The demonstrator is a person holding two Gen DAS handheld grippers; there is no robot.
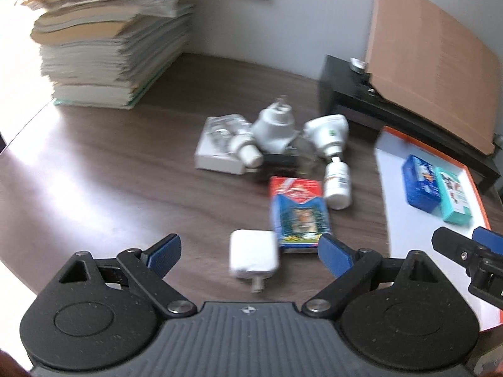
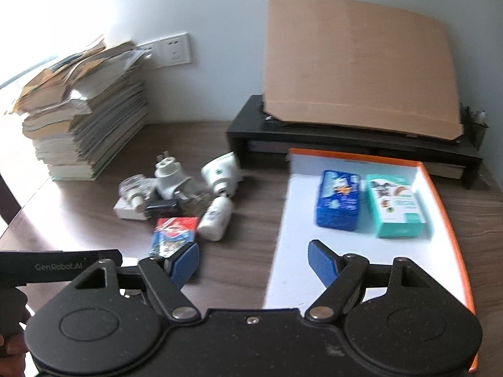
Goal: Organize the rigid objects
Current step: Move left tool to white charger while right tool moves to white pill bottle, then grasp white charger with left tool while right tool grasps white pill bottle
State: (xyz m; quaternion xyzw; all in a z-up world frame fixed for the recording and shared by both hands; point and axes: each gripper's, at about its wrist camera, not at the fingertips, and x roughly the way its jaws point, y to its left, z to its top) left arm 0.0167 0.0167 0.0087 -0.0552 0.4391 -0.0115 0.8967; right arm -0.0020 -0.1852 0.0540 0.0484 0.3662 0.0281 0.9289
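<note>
From the left wrist, the left gripper hangs wide apart and empty over the white charger; I'd centre on it squarely before closing. From the right wrist, the right gripper is spread and empty at the tray edge, where two boxes lie; "GenRobot.AI" reads on the other tool.

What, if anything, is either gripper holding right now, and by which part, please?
Nothing is held. The left gripper and right gripper are both open and empty.

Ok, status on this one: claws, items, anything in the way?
Both claws open, empty: left claw, right claw. Two boxes in tray; clutter pile on desk. Nothing in the way.
</note>
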